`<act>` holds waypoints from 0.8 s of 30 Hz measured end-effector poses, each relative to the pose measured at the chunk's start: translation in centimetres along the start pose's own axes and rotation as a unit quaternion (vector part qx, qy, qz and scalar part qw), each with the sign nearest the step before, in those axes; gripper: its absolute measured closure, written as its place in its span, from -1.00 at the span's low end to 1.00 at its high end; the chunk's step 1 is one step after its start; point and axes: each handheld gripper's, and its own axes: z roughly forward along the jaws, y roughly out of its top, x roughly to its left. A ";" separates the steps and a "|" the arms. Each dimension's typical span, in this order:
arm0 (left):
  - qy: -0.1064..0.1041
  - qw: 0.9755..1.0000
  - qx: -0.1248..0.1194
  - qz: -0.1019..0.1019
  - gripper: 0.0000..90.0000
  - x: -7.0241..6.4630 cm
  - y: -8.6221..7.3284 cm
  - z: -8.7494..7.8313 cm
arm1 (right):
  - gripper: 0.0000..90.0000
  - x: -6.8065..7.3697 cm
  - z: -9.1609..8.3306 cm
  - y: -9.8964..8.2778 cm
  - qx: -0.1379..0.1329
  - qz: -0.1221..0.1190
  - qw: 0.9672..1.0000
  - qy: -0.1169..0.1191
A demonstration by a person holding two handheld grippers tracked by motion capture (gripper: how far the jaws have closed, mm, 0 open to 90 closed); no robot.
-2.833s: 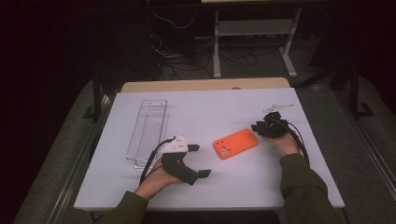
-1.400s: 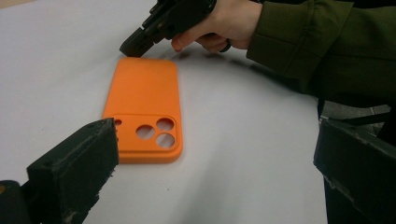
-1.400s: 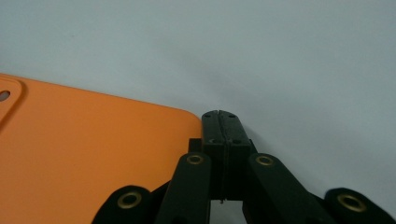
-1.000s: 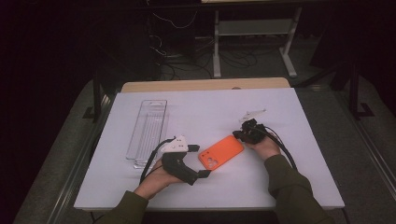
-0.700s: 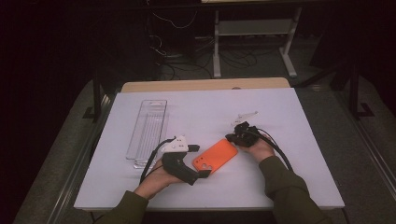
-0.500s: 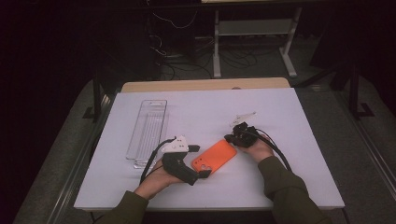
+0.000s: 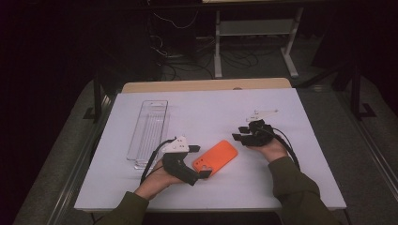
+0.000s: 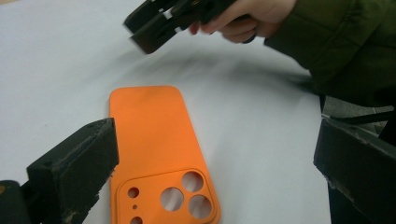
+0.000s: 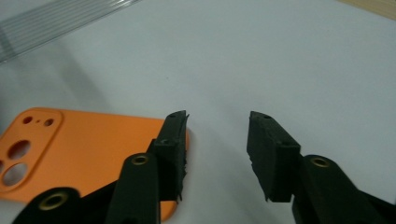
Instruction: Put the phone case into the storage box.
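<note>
The orange phone case [image 7: 215, 158], just released near the table's [image 7: 300, 187] front edge by the right hand-held gripper [image 7: 240, 133], whose empty jaws have just been opening, is framed by the wide-open, empty left hand-held gripper [image 7: 199, 161], so closing on it is judged next.

A: The phone case [image 8: 154, 140] looks like matt orange plastic, smooth, almost rubbery.

B: And the desk [image 7: 281, 183] is a matt white sheet over a pale wood edge. The tray [image 7: 149, 129] is clear glossy plastic, ribbed.

A: The left gripper [image 8: 215, 172] has rough, scuffed black pads; the sleeve [image 8: 341, 46] is olive cloth.
</note>
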 end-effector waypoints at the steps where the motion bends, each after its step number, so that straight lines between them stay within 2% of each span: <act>1: 0.001 1.000 -0.001 -0.003 -1.00 0.0 0.0 0.0 | -0.02 0.2 -0.8 -0.3 -0.007 0.007 1.000 -0.006; 2: 0.001 1.000 -0.002 -0.003 -1.00 0.0 0.0 0.0 | -0.02 0.2 -0.8 -0.3 -0.007 0.007 1.000 -0.006; 4: 0.001 1.000 -0.001 -0.002 -1.00 0.0 0.0 0.0 | -0.21 0.3 -1.3 -0.7 -0.005 0.010 1.000 -0.007; 5: 0.001 1.000 -0.001 -0.003 -1.00 0.0 0.0 0.0 | -0.27 0.4 -1.5 -0.9 -0.009 0.006 1.000 -0.014; 7: 0.002 1.000 -0.002 -0.003 -1.00 0.0 0.0 -0.1 | -0.47 0.8 -2.3 -1.5 -0.010 0.016 0.999 -0.027; 9: 0.002 1.000 -0.001 -0.002 -1.00 0.0 0.0 -0.1 | -0.53 0.9 -2.5 -1.7 -0.016 0.020 0.999 -0.026; 11: 0.003 1.000 -0.001 -0.004 -1.00 0.1 -0.1 -0.1 | -0.72 1.4 -3.4 -2.3 -0.029 0.027 0.999 -0.025; 14: 0.003 1.000 -0.001 -0.004 -1.00 0.1 -0.1 -0.1 | -0.77 1.8 -3.9 -2.7 -0.033 0.028 0.999 -0.031; 17: 0.004 1.000 -0.001 -0.004 -1.00 0.1 -0.1 -0.1 | -0.98 2.2 -4.5 -3.4 -0.040 0.022 0.999 -0.029; 19: 0.004 1.000 -0.001 -0.004 -1.00 0.1 -0.1 -0.1 | -1.00 2.4 -4.8 -4.0 -0.044 0.016 0.999 -0.028; 21: 0.005 1.000 -0.001 -0.003 -1.00 0.1 -0.1 -0.2 | -1.00 2.9 -5.5 -4.7 -0.052 0.009 0.998 -0.040; 24: 0.006 1.000 -0.001 -0.003 -1.00 0.2 -0.1 -0.2 | -1.00 3.2 -5.9 -5.4 -0.058 0.010 0.998 -0.035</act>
